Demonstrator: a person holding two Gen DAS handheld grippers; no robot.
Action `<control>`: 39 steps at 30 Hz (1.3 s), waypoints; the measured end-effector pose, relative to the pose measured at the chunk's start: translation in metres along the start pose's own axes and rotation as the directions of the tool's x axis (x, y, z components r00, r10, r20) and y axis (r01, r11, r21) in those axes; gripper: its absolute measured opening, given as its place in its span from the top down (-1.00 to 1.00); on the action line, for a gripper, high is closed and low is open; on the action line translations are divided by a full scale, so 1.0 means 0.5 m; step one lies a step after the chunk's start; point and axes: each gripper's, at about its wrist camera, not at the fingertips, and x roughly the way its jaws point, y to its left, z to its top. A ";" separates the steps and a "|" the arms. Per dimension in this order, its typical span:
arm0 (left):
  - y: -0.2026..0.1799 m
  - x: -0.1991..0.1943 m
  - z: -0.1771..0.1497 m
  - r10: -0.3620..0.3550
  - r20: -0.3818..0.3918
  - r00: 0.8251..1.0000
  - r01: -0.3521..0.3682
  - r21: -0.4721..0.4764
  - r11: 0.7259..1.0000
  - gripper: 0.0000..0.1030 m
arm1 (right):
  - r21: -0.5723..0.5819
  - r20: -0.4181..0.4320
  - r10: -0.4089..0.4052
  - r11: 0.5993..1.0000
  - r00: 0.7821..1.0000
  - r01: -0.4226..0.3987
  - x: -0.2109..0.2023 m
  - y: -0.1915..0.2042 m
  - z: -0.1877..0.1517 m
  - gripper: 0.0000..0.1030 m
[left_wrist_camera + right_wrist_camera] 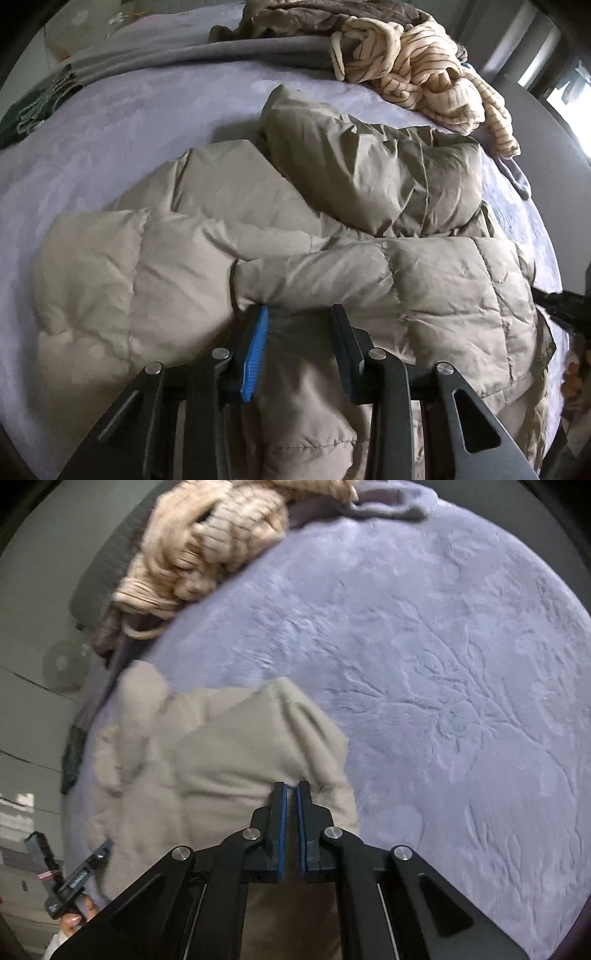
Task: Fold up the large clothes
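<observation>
A beige quilted puffer jacket (258, 229) lies partly folded on a lavender bedspread (110, 122). My left gripper (301, 314) is over the jacket's near edge, jaws apart, with a fold of the jacket fabric between the fingers. In the right wrist view the same jacket (221, 746) fills the lower left. My right gripper (291, 786) is shut on an edge of the jacket, its blue pads nearly together with a thin layer of fabric between them. The other gripper's body (79, 878) shows at the lower left of the right wrist view.
A cream striped garment (424, 77) lies crumpled at the far right of the bed, also in the right wrist view (207, 542). A grey folded blanket (192, 55) and a brown garment (314, 14) lie along the far side. The bed's edge and floor (33, 664) are at left.
</observation>
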 end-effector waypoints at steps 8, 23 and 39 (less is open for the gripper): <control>-0.019 -0.009 0.001 0.058 0.017 0.998 -0.059 0.051 0.997 0.26 | -0.006 0.006 -0.058 0.998 0.998 0.058 0.011 -0.012 0.001 1.00; 0.019 -0.067 -0.126 0.120 -0.016 0.993 -0.119 0.046 0.992 0.18 | -0.193 0.019 -0.184 0.964 0.983 0.184 -0.095 -0.010 -0.161 0.99; -0.004 -0.201 -0.213 0.262 -0.109 0.959 -0.267 -0.025 0.963 0.04 | -0.063 -0.116 -0.141 0.989 0.983 0.135 -0.194 -0.070 -0.224 0.90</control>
